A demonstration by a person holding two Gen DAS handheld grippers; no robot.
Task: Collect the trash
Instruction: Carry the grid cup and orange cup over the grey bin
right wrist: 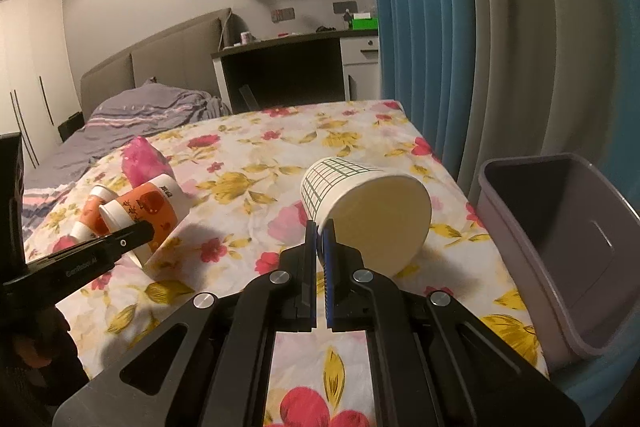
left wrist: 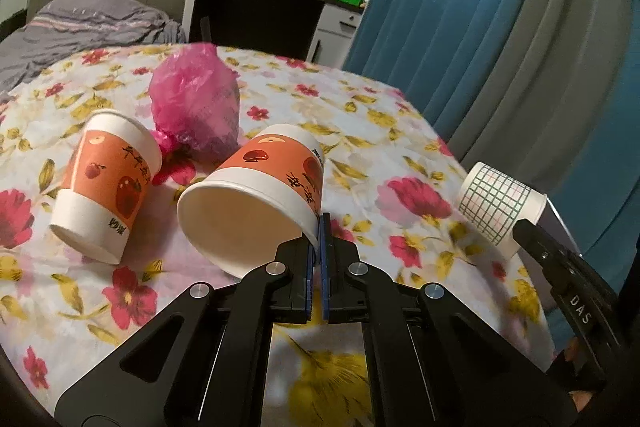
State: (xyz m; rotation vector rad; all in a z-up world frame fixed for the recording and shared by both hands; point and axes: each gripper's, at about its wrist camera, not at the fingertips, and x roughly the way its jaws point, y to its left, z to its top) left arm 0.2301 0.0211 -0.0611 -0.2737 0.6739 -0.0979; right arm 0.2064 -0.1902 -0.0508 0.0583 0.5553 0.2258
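- The left tool [left wrist: 320, 227] is seen clamped on the rim of an orange paper cup [left wrist: 256, 187], which is tipped with its mouth toward the camera above the counter [left wrist: 360, 131], covered in a floral cloth.
- A second orange cup [left wrist: 106, 187] is found lying on the cloth just left of the clamped orange cup.
- A crumpled pink plastic bag [left wrist: 196, 99] is set behind the clamped orange cup, near it.
- The right tool [right wrist: 320, 231] is seen clamped on the rim of a white cup with a green grid pattern [right wrist: 360, 207], held tilted with its mouth toward the camera.
- A grey bin [right wrist: 560, 247] is placed at the counter's right edge, well to the right of the clamped orange cup and just right of the grid cup; nothing can be seen inside it.
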